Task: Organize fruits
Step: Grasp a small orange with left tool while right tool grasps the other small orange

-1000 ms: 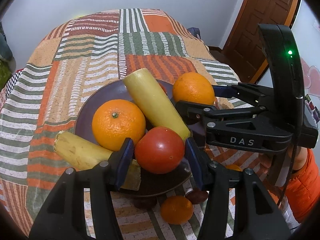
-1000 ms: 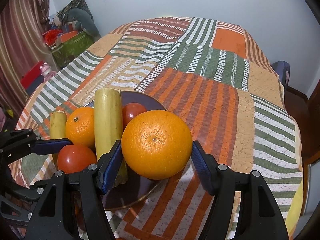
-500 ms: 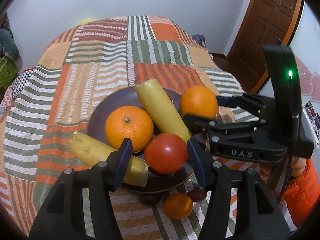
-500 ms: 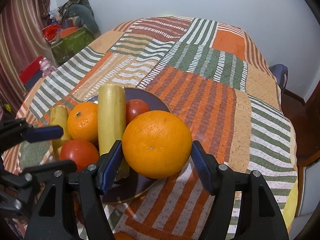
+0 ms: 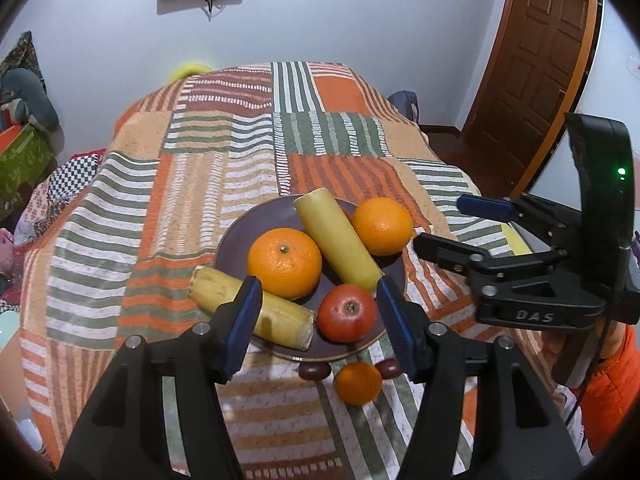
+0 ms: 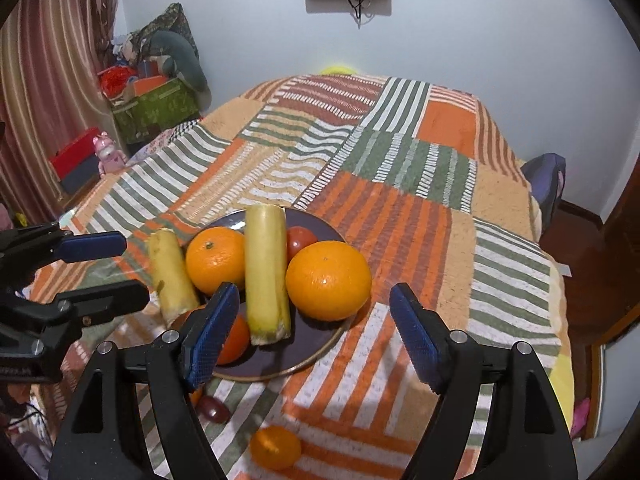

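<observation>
A dark purple plate (image 5: 240, 236) (image 6: 304, 356) on the patchwork cloth holds two oranges (image 5: 284, 263) (image 5: 382, 226), two yellow cane pieces (image 5: 338, 242) (image 5: 250, 306) and a red tomato (image 5: 347, 318). The large orange (image 6: 329, 280) lies at the plate's right edge. My left gripper (image 5: 318, 320) is open and empty, raised just behind the tomato. My right gripper (image 6: 312, 334) is open and empty, drawn back from the large orange. A small orange (image 5: 357, 383) (image 6: 275, 447) and dark dates (image 5: 315, 369) (image 6: 214, 408) lie on the cloth near the plate.
The table (image 5: 180, 184) has a striped patchwork cloth. A brown door (image 5: 536, 64) stands at the right. Boxes and clutter (image 6: 156, 100) stand at the left by a curtain. A chair (image 6: 544, 184) is at the table's right side.
Both grippers opened and drew back upward. The left let go of the tomato and the right let go of the large orange; both fruits now rest on the plate.
</observation>
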Motion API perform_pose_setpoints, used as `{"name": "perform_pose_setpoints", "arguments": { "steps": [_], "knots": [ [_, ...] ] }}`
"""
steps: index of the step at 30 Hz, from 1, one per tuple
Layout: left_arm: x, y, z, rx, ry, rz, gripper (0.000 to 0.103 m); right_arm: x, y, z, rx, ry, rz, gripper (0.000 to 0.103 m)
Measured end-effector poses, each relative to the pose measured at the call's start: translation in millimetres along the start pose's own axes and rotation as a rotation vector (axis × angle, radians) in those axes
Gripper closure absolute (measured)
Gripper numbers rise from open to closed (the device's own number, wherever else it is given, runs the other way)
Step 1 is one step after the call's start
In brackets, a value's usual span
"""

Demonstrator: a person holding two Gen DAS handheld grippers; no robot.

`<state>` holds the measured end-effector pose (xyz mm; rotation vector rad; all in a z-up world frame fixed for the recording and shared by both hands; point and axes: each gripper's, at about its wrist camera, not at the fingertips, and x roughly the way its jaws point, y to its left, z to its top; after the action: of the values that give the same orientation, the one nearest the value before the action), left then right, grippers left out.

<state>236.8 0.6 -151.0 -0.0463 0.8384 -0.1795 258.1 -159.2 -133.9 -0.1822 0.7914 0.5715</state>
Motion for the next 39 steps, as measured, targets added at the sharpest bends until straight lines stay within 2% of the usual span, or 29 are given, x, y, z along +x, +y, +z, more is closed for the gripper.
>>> {"name": "perform_pose_setpoints", "arguments": {
  "steps": [6, 12, 23, 28, 30, 33, 37, 39],
  "knots": [
    [-21, -5, -13, 0.012, -0.018, 0.022, 0.041, -24, 3, -15, 0.012, -0.017, -0.01, 0.028],
    [-30, -10, -30, 0.018, 0.005, 0.022, 0.041, -36, 7, -34, 0.021, -0.001, -0.012, 0.028],
    [-3, -17, -57, 0.005, 0.12, -0.011, 0.041, -22, 8, -80, 0.082, 0.092, 0.017, 0.028],
    [17, -20, -65, 0.007, 0.176, -0.028, 0.041, -14, 9, -90, 0.092, 0.112, 0.035, 0.028],
    [26, -22, -67, 0.008, 0.198, -0.034, 0.041, -12, 10, -91, 0.092, 0.115, 0.042, 0.032],
    [35, -23, -69, 0.002, 0.22, -0.051, 0.041, -6, 11, -92, 0.087, 0.128, 0.061, 0.043],
    [42, -26, -70, 0.009, 0.233, -0.062, 0.042, 2, 13, -94, 0.079, 0.143, 0.077, 0.051],
    [44, -28, -70, 0.016, 0.233, -0.058, 0.046, 7, 14, -95, 0.079, 0.149, 0.08, 0.055]
  ]
}}
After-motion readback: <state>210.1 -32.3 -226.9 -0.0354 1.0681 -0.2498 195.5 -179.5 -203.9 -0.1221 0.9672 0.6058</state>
